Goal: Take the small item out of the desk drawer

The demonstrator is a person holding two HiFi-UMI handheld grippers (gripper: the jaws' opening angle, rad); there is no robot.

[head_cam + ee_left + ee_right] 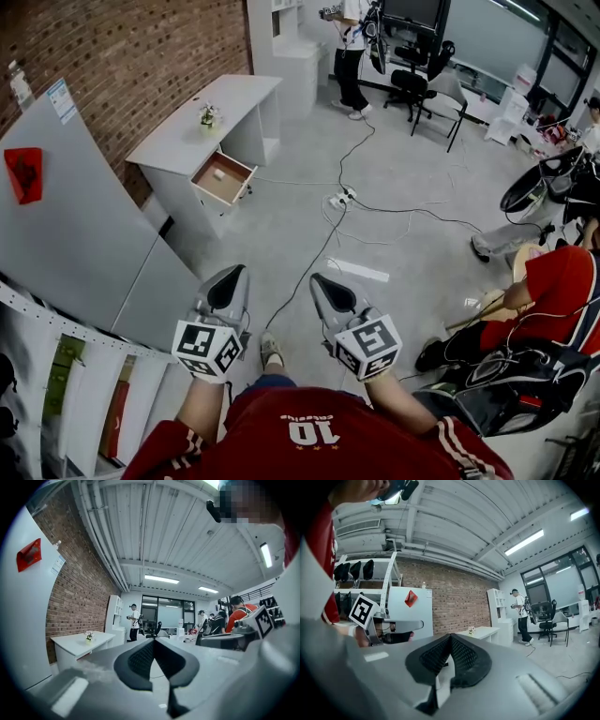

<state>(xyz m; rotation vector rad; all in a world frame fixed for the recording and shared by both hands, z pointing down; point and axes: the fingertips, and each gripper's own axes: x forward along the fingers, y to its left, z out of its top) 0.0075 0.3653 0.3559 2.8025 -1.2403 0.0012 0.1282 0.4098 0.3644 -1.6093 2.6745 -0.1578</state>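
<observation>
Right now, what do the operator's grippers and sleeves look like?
The left gripper and right gripper are grey tapered shells with black textured pads. Each carries a white cube with black square markers. The sleeves are red with white stripes.

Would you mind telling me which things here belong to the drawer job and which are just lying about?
Job: desk; open drawer; small item in it; left gripper and right gripper, jaws shut, empty.
Lying about: potted plant on the desk; power strip on the floor; office chair.
</observation>
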